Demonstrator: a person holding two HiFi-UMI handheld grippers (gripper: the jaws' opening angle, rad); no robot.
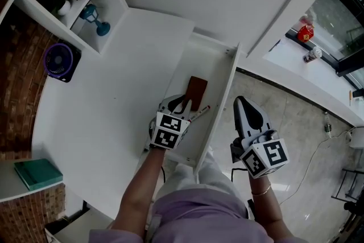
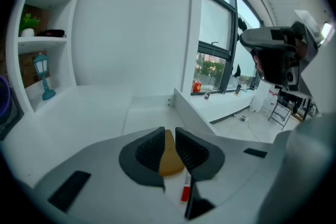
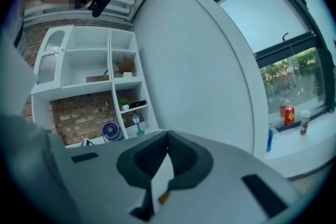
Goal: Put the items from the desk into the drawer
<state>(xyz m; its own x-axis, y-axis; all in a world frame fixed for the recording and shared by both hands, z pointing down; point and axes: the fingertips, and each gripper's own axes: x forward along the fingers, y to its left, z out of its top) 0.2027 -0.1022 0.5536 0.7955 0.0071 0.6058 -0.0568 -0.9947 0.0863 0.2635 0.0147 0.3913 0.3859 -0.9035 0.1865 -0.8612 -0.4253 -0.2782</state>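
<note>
Below the left gripper (image 1: 183, 102) (image 2: 170, 131), the open drawer (image 1: 225, 94) (image 2: 148, 112) holds two things: a flat brown wallet-like piece (image 1: 197, 90) (image 2: 171, 163) and a pen with a red cap (image 1: 202, 111) (image 2: 186, 186). In the left gripper view the jaws stand a narrow gap apart with nothing clamped. The brown piece shows through that gap, lying on the drawer floor underneath, and the pen lies just beside it, under the right-hand jaw. From the head view the brown piece sits just ahead of these jaws and the pen at their right side, both clear of the pads.

To the right of the drawer's side wall, the right gripper (image 1: 242, 102) (image 3: 168, 137) hangs over the tiled floor, well apart from both items. Its jaws meet at the tips and grip nothing.

Left of the left jaws stretches the white tabletop (image 1: 108, 116). Farther off that way are a purple fan (image 1: 59, 60) (image 3: 111, 131), a small blue lamp figure (image 1: 94, 18) (image 2: 44, 77) in a shelf compartment, and a green book (image 1: 38, 173) on a lower ledge.
</note>
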